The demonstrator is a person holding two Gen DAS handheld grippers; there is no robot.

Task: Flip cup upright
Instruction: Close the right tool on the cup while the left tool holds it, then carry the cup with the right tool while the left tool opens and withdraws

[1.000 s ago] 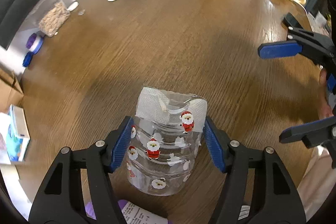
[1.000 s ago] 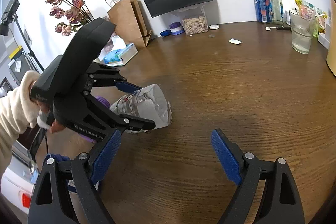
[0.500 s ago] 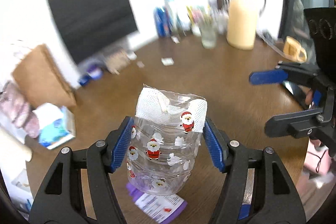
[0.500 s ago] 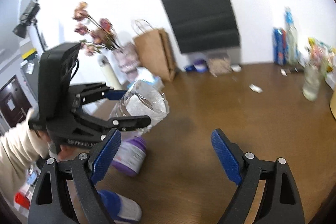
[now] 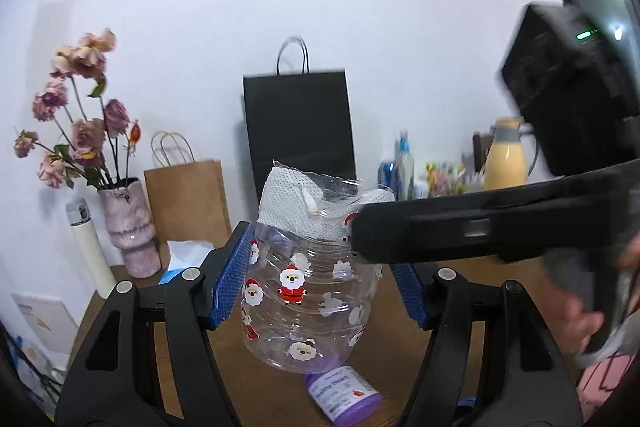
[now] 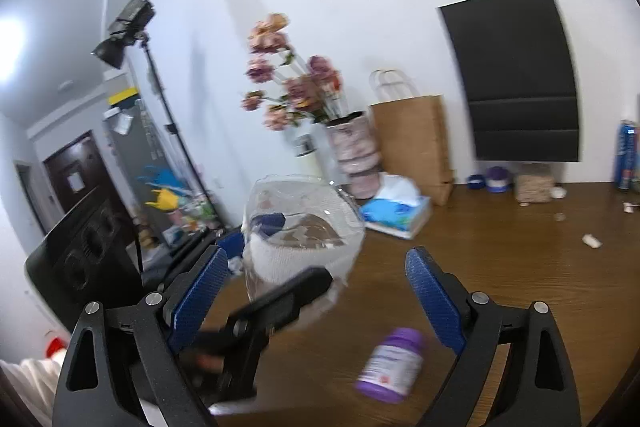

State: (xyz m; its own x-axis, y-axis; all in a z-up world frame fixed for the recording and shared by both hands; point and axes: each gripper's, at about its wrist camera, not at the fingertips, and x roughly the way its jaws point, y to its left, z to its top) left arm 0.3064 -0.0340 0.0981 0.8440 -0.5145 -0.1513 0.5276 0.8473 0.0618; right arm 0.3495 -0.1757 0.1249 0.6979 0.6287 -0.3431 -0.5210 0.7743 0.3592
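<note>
The cup (image 5: 308, 291) is clear crinkled plastic printed with small Santas, with white tissue at its mouth. My left gripper (image 5: 320, 283) is shut on it and holds it above the brown table (image 6: 520, 267), mouth pointing up and away. In the right wrist view the cup (image 6: 300, 235) sits lifted left of centre, open mouth up. My right gripper (image 6: 316, 295) is open and empty, close beside the cup; one of its black fingers (image 5: 480, 227) crosses in front of the cup in the left wrist view.
A purple pill bottle (image 6: 390, 363) lies on its side on the table under the cup. A tissue box (image 6: 396, 213), a vase of dried flowers (image 6: 352, 151), a brown paper bag (image 6: 412, 143) and a black bag (image 6: 516, 79) stand at the back.
My left gripper has lifted the cup off the table and swung it from lying flat to mouth-up. My right gripper has closed in beside the cup, still open.
</note>
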